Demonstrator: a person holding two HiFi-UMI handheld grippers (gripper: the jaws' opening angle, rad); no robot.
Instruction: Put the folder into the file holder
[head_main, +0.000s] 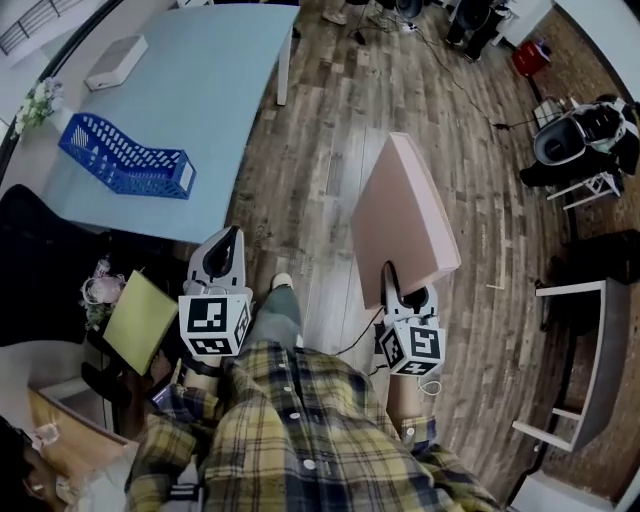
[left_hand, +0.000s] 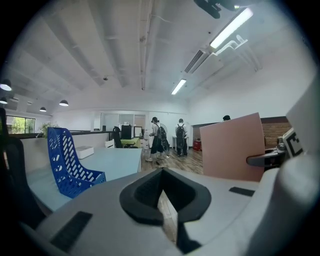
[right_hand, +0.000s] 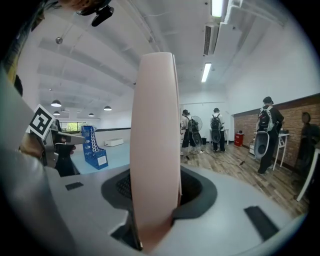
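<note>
At the far left, the blue file holder (head_main: 128, 158) sits on the pale table (head_main: 200, 90), with 1 white box (head_main: 116, 62) well apart behind it. We hold the left gripper (head_main: 232, 238) just off the table's near edge, its 2 fingers closed together with nothing between them. Further right, the pink folder (head_main: 402, 215) stands on end over the wooden floor (head_main: 320, 150), well apart from the file holder. Our right gripper (head_main: 395, 282) carries it, with 2 fingers clamped on the folder's lower edge.
</note>
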